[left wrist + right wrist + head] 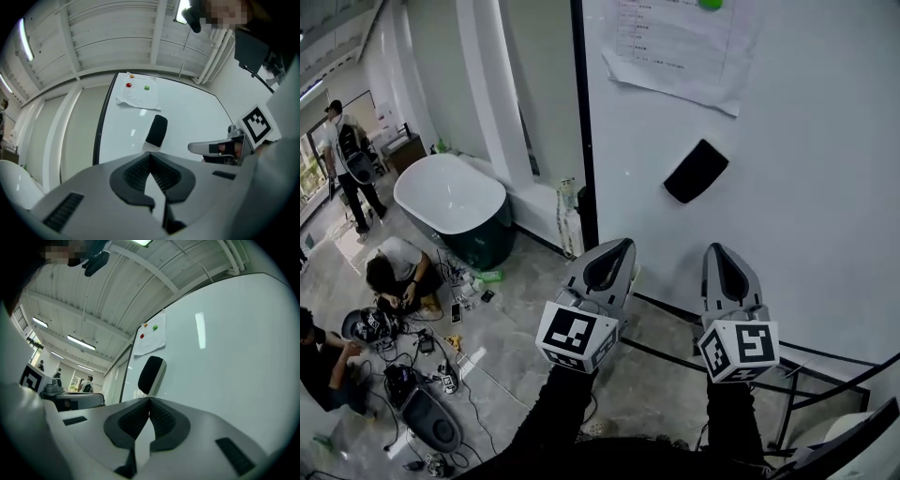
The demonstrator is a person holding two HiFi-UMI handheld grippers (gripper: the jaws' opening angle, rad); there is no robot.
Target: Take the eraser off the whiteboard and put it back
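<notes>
A black eraser (696,172) clings tilted to the whiteboard (806,187), below a pinned sheet of paper (675,47). Both grippers are held out side by side beneath it, pointing at the board and apart from the eraser. My left gripper (624,246) is shut, its tips meeting on nothing. My right gripper (713,249) is likewise shut and empty. In the left gripper view the eraser (156,131) stands just above the closed tips (149,153), with the right gripper (213,147) off to the side. In the right gripper view the eraser (151,374) rises right above the closed tips (150,399).
The whiteboard's black stand rails (787,361) run along the floor under my grippers. To the left stand a white and dark bathtub (450,192) and a person crouching (394,272) among cables and gear on the floor. Another person stands at the far left (342,150).
</notes>
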